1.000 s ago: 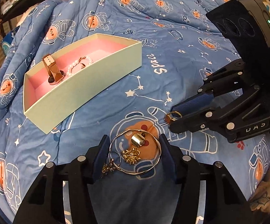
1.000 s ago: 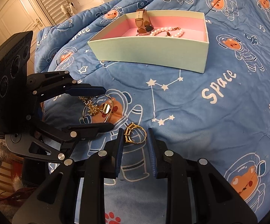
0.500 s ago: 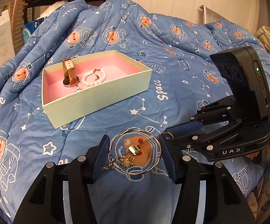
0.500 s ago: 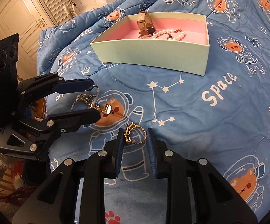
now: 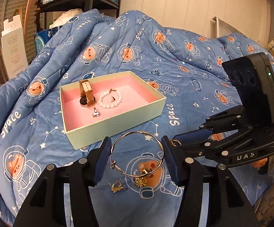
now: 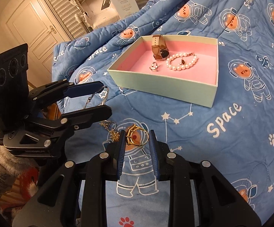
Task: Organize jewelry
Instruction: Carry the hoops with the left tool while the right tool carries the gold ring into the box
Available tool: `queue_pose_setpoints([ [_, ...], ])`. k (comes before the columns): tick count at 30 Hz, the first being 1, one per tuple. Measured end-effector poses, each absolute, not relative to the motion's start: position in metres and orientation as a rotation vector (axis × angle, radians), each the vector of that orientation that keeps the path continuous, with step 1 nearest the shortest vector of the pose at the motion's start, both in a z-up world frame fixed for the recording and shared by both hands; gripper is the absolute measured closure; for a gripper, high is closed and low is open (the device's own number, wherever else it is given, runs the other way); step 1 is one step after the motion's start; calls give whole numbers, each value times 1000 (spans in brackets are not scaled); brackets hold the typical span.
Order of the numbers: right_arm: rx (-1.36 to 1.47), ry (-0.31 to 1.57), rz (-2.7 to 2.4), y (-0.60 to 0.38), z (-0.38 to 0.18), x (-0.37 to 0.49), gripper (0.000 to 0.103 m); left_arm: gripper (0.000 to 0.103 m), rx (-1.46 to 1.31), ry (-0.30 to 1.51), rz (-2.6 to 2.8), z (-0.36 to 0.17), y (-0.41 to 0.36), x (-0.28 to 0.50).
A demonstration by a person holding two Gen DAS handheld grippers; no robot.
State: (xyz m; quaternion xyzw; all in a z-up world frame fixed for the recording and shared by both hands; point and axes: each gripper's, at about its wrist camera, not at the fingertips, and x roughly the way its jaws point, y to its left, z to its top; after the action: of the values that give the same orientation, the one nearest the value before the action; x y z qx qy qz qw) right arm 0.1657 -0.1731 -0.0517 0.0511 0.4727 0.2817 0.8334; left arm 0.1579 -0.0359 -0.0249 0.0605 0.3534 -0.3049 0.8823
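My left gripper (image 5: 136, 150) is shut on a twisted metal bangle (image 5: 137, 132), held flat across its pads above the blue quilt (image 5: 174, 71). Small gold pieces (image 5: 116, 186) lie on the quilt just under it. My right gripper (image 6: 137, 138) is shut on a gold ring (image 6: 137, 134), also raised off the quilt. A mint box (image 6: 167, 83) with a pink lining lies beyond both and holds a watch (image 6: 158, 47), a pearl bracelet (image 6: 181, 62) and a small silver ring (image 6: 154, 66). Seen from the left wrist, the right gripper (image 5: 174, 142) is close beside the left one's right finger.
The quilt rises in folds behind the box (image 5: 118, 121). A dark shelf (image 5: 80, 0) and a white carton (image 5: 14, 43) stand at the back left. A door (image 6: 34, 24) and a fuzzy sleeve (image 6: 0, 162) show left in the right wrist view.
Both grippers have risen off the quilt, the left with the bangle and the right with the gold ring. The small gold pieces stayed on the quilt. The left gripper rolled somewhat.
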Motion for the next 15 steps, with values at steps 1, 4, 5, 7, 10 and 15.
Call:
queue_pose_setpoints([
  [1,97,995,600,-172,-48,169,78,50,122,742,-632,-24,-36,163],
  [4,55,976,596,-171,-38,179,78,50,117,781,-609,-22,-39,181],
  [5,43,971,593,-172,-35,184,78,50,114,795,-605,-22,-40,187],
  [7,19,959,583,-173,-29,193,78,50,111,825,-593,-19,-41,200],
  [10,-1,956,560,-177,-22,210,78,50,97,906,-561,-18,-43,224],
  [15,-6,963,530,-184,-18,239,78,50,101,988,-535,-18,-49,255],
])
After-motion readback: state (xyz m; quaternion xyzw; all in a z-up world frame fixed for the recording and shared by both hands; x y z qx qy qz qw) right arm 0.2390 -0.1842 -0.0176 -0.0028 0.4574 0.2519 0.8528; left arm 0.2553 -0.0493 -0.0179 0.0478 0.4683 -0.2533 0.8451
